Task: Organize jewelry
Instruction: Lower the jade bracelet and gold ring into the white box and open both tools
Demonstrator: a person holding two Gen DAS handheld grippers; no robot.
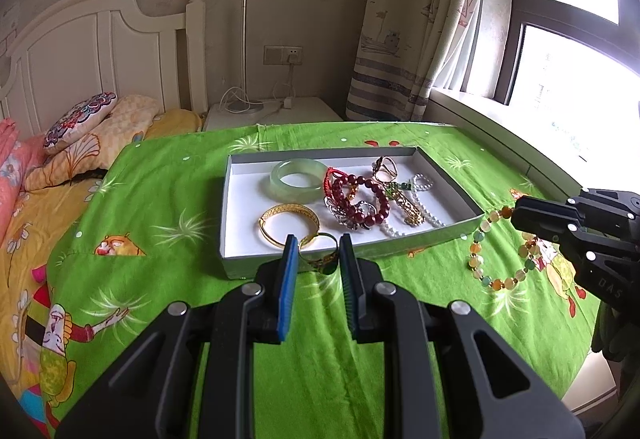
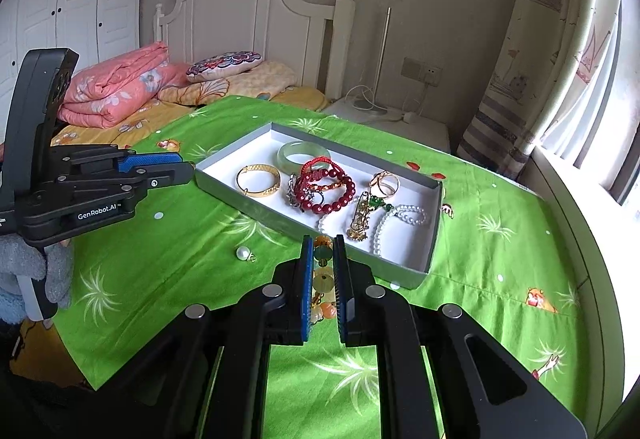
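A shallow grey-and-white box (image 1: 448, 177) (image 2: 434, 239) on the green cloth holds a jade bangle (image 1: 298, 178), a gold bangle (image 1: 289, 225), a red bead bracelet (image 1: 360, 199), a pearl strand (image 2: 400, 221) and rings. My left gripper (image 1: 319, 249) holds a gold ring with a green stone (image 1: 322, 259) between its fingers, over the box's near edge. My right gripper (image 2: 323, 253) is shut on a multicoloured bead bracelet (image 1: 500, 247) (image 2: 323, 279), which lies on the cloth right of the box. A loose pearl pendant (image 2: 244, 253) lies on the cloth.
The green cartoon cloth (image 1: 160, 223) covers the table. A bed with pillows (image 1: 92, 135) and a pink quilt (image 2: 116, 87) stands to the left. A nightstand with a lamp and cables (image 1: 256, 107) is behind, with a curtain (image 1: 416, 39) and a window sill (image 1: 540, 143) on the right.
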